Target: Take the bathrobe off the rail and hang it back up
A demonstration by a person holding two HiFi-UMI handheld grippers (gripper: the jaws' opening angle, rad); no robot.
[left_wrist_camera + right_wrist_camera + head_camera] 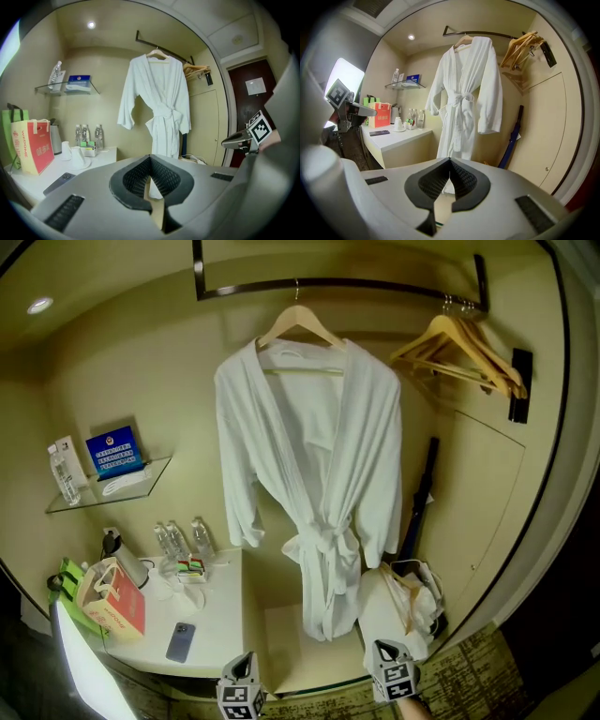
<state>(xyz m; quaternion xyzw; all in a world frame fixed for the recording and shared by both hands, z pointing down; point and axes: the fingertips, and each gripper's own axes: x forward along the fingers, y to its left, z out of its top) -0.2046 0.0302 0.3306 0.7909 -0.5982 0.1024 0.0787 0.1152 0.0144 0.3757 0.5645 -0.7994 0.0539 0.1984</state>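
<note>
The bathrobe (314, 484) hung on a wooden hanger (298, 324) from the rail (375, 282) on the far wall. Its belt was knotted at the waist and its hem dropped just right of the table (220, 615). More hangers (459, 352) sat at the rail's right end.

The 2 tongs were low and near, well apart from the robe. The left tongs (150, 159) were fully closed with nothing between the pads. The right tongs (450, 161) were closed too, and likewise empty.

I judged this to be the approach, the 1st step. The robe had not been touched and the lift-off had not begun.

The next move probably called for the tongs to open and reach up and away toward the hanger. 1 pair would likely take the hanger by its shoulder or near the hook and raise the hook clear of the rail. The other could steady the cloth. The hanger would need to stay level, since the loose, heavy fabric could slip off a tilted shoulder.
</note>
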